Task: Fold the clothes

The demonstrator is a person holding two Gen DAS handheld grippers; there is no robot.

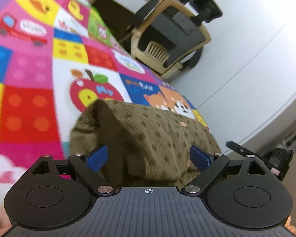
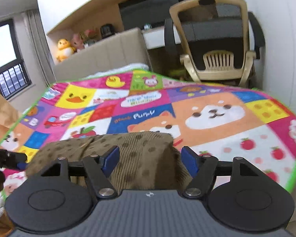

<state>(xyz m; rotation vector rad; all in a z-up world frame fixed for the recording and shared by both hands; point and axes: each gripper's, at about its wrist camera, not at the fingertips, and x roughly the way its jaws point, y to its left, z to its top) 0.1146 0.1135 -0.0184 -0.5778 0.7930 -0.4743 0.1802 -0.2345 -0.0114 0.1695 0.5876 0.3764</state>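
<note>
An olive-brown corduroy garment [image 1: 148, 130] with dark spots and a small button lies folded on the colourful play mat [image 1: 29, 106]. My left gripper [image 1: 149, 158] hangs over its near edge, open; its blue pads [image 1: 97, 158] stand wide on either side of a raised fold without pressing it. In the right wrist view the same garment [image 2: 140, 144] lies near the mat's front edge. My right gripper [image 2: 150, 161] is open above it, with cloth between its blue pads [image 2: 189, 162] but not pinched. The right gripper's finger shows at the far right of the left wrist view [image 1: 238, 148].
The mat [image 2: 207, 106] covers a bed and ends in a green border [image 2: 294, 169] on the right. A beige and black office chair [image 2: 217, 45] stands beyond it by a white wall. A padded headboard [image 2: 100, 59], plush toys [image 2: 64, 48] and a window [image 2: 4, 59] are at the left.
</note>
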